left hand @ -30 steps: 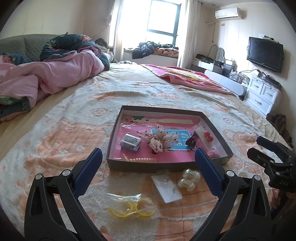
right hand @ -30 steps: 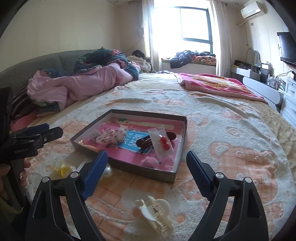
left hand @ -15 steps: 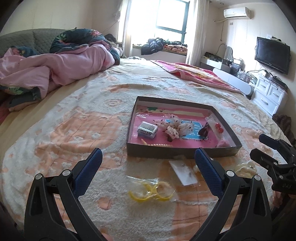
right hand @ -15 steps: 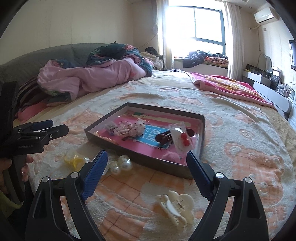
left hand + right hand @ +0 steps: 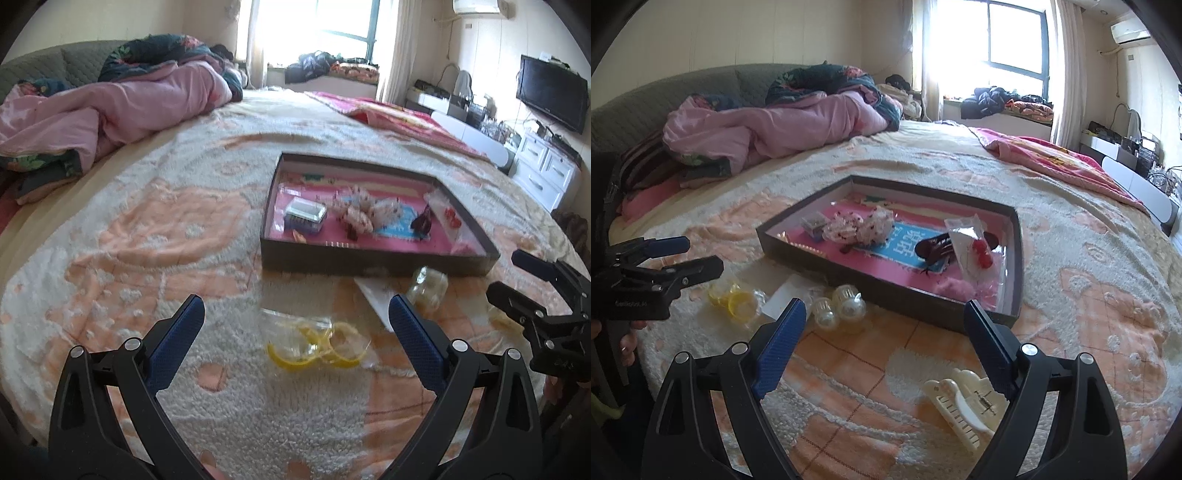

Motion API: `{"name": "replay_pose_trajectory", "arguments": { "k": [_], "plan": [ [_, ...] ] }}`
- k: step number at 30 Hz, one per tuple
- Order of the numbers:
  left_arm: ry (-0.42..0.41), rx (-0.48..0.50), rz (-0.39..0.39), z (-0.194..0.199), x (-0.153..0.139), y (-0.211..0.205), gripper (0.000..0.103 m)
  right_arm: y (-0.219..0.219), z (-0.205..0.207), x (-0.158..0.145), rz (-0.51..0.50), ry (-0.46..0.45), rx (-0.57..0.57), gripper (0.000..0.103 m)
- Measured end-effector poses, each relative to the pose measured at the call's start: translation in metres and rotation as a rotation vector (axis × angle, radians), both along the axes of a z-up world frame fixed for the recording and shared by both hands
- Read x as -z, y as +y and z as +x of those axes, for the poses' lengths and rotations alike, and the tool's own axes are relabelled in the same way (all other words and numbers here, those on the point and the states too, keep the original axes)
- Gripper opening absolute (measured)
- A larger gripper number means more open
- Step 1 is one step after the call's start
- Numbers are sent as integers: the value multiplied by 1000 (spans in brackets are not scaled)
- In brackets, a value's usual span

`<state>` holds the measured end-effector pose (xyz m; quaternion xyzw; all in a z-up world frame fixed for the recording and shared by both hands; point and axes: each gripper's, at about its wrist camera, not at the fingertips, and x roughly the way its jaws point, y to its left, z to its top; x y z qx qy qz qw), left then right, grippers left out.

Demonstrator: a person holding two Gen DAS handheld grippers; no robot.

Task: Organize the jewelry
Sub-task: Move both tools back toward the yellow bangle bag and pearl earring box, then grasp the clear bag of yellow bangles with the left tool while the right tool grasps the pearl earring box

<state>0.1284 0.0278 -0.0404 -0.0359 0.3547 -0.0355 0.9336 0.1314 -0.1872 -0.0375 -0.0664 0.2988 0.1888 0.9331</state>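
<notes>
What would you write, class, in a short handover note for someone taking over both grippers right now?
Left gripper: open, empty, above the bag of yellow hoops.
Right gripper: open, empty, near the cream hair claw.
Tray on the blanket already holds a small clear box, a lace scrunchie, a dark clip and a red-bead packet.
Left outside: hoops, white card, two pearly ornaments, hair claw. Move them into the tray.

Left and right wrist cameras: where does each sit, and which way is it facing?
Left wrist: on the left claw, facing the bagged yellow rings and tray; right claw visible.
Right wrist: on the right claw, facing the cream hair clip and tray; left claw visible.
Shared: tray, rings, bed.
</notes>
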Motion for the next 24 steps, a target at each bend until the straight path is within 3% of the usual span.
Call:
{"name": "replay_pose_trajectory", "arguments": {
  "k": [18,24],
  "plan": [
    [120,66,50,8,38,-19,91,11,22,19,-30,79,-33,84],
    [132,68,36,13,41,-18,89,24,34,26,-51,128,-75,72]
  ]
}}
